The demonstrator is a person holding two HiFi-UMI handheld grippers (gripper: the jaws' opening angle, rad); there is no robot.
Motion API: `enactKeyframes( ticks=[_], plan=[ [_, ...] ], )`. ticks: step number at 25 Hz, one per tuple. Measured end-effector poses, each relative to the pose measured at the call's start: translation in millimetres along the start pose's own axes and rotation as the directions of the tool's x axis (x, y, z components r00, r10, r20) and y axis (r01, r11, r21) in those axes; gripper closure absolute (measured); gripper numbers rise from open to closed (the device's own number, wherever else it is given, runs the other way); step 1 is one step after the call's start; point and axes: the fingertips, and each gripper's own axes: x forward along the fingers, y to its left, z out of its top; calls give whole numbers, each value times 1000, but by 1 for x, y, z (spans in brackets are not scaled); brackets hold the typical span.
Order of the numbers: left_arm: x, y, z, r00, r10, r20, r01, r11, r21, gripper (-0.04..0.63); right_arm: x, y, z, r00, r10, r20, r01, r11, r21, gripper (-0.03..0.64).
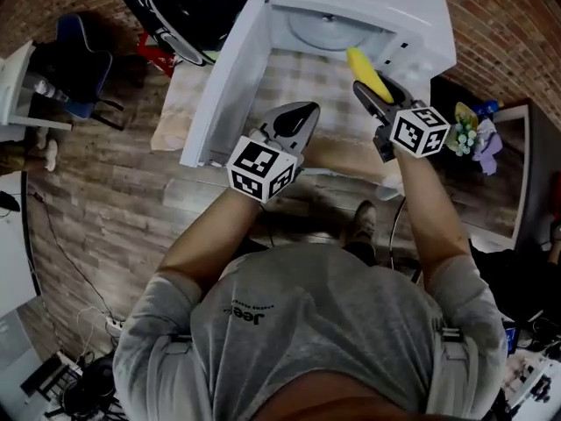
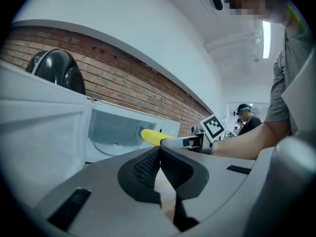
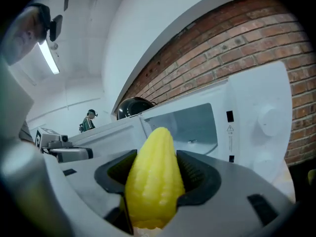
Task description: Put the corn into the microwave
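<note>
The corn (image 3: 153, 181) is pinched butt-end in the right gripper (image 1: 377, 99), pads pressing on both sides of the cob and its pointed tip sticking out ahead. It's up in the air just in front of the open microwave (image 1: 421, 16), over on the right side of the opening by the control panel, not inside yet.

The door (image 1: 219, 86) is swung wide to the left, so the glass turntable (image 1: 329, 29) is easy to get at. The left gripper (image 2: 159, 169) has its jaws pressed together on nothing and hovers over the checked cloth (image 1: 298, 77) in front.

If it were me, I'd nudge the cob left toward the middle of the opening so it clears the panel edge. Then go in low, lay it on the turntable, and only then let go. I'd keep the left one away from the door.
</note>
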Motion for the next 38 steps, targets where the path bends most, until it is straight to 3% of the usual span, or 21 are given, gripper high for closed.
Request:
enactKeyframes(
  ticks=[10,16,22,38],
  plan=[
    [38,46,-28,996,84,43,-83,996,-24,577,73,-35,-13,998,-66,-15,66,997,-38,357],
    [55,67,-27,992,104,75,-102,994,-33,577,112,-71,-1,986,-169,-5,169,986,9,357],
    [64,77,-30,991,107,85,-104,994,-42,577,140,-108,2,956,-292,-21,293,956,32,358],
    [71,77,-29,992,95,85,-93,995,-26,577,175,-142,15,899,-428,-95,417,901,-122,357]
  ],
)
